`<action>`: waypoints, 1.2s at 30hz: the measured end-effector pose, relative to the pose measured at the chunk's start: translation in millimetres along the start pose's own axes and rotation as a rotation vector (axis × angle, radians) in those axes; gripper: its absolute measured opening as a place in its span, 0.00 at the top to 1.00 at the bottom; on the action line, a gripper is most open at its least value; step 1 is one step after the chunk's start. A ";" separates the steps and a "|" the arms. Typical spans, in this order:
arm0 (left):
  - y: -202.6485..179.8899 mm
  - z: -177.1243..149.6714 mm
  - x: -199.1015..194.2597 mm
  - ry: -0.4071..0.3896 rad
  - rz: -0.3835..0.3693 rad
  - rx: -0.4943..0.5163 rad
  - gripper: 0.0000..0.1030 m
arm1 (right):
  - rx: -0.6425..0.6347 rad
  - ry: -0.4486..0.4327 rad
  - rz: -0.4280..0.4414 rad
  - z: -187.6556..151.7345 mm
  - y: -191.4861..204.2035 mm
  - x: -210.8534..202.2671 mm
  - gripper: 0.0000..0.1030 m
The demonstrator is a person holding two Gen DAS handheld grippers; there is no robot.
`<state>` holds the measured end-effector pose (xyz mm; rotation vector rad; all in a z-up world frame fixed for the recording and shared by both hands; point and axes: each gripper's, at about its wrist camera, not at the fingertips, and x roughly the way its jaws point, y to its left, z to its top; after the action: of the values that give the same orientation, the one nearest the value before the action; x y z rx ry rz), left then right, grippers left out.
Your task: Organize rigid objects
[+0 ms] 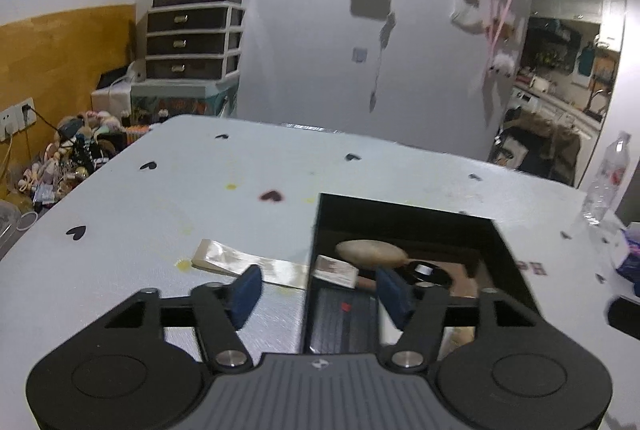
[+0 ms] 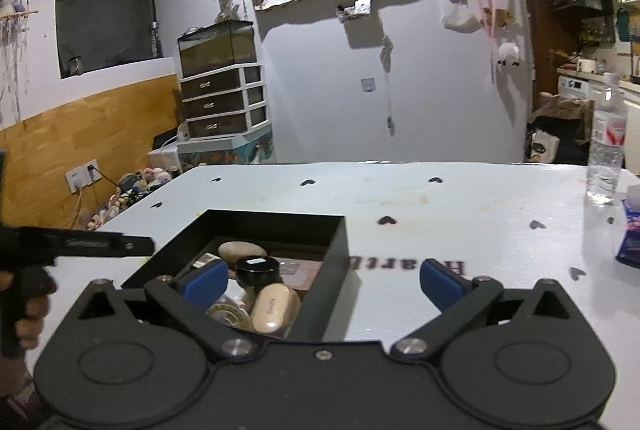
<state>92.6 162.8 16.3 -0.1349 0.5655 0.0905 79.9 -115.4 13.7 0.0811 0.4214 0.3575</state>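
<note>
A black open box (image 1: 404, 216) (image 2: 280, 226) sits on the white table (image 1: 160, 190). Inside it lie a beige stone (image 2: 242, 250), a black round jar (image 2: 256, 270), a beige oval case (image 2: 272, 310) and a round tin (image 2: 228, 312). A pale flat strip (image 1: 240, 264) rests across the box's left wall, one end on the table and one end inside. My left gripper (image 1: 320, 294) hovers open just short of that strip, with nothing pressed between its pads. My right gripper (image 2: 322, 284) stands wide open over the box's right wall, empty.
A clear water bottle (image 2: 606, 146) and a blue packet (image 2: 630, 234) stand at the table's right edge. A dark flat thing (image 1: 624, 314) lies at the far right. In the right wrist view, a hand (image 2: 28, 306) holds the left gripper (image 2: 146, 242) left of the box.
</note>
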 end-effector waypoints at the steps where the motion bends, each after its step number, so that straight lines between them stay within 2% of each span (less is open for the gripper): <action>1: -3.1 -3.2 -6.0 -0.008 -0.006 0.002 0.31 | 0.002 -0.003 -0.008 -1.4 -1.8 -2.9 0.00; 7: -19.8 -25.0 -39.1 -0.039 -0.005 0.015 0.26 | 0.002 -0.018 -0.039 -10.3 -10.8 -20.9 0.00; 12: -24.8 -38.8 -66.5 -0.087 0.011 0.006 0.16 | -0.015 -0.030 -0.052 -15.0 -12.2 -33.5 0.00; 24: -32.8 -67.8 -109.6 -0.157 0.022 0.013 0.02 | -0.073 -0.040 -0.079 -25.4 2.5 -60.9 0.00; 36: -43.7 -73.8 -127.2 -0.184 0.054 0.022 0.00 | -0.089 -0.081 -0.120 -25.4 5.7 -92.5 0.00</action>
<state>-47.9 102.4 27.7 -0.0892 0.3866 0.1472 -11.2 -142.9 27.1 -0.0168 0.3278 0.2538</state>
